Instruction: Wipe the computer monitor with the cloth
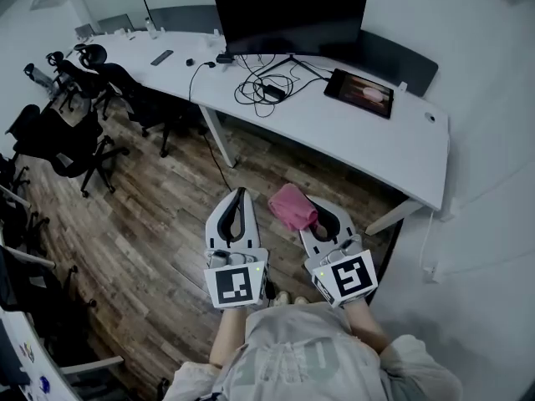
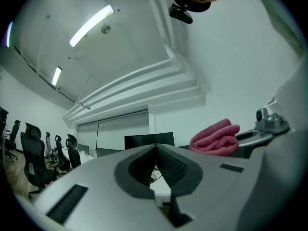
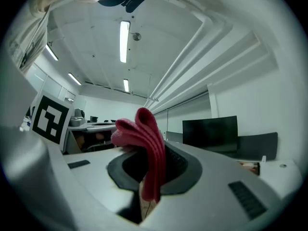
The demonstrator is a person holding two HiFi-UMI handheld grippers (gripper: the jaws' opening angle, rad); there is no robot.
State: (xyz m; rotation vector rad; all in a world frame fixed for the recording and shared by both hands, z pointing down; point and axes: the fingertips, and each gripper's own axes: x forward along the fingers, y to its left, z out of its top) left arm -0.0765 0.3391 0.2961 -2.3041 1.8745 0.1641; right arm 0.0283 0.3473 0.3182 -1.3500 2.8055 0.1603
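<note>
A wide black computer monitor stands dark at the back of the white desk; it also shows far off as the monitor and the monitor. My right gripper is shut on a folded pink cloth, held over the wooden floor well short of the desk. The cloth hangs pinched between the right jaws and bulges out on top. My left gripper is beside it, shut and empty, its pads pressed together; the cloth shows to its right.
A tablet, a tangle of cables and small items lie on the desk. Black office chairs crowd the left side. A slanted desk leg stands ahead of me. A white wall closes the right.
</note>
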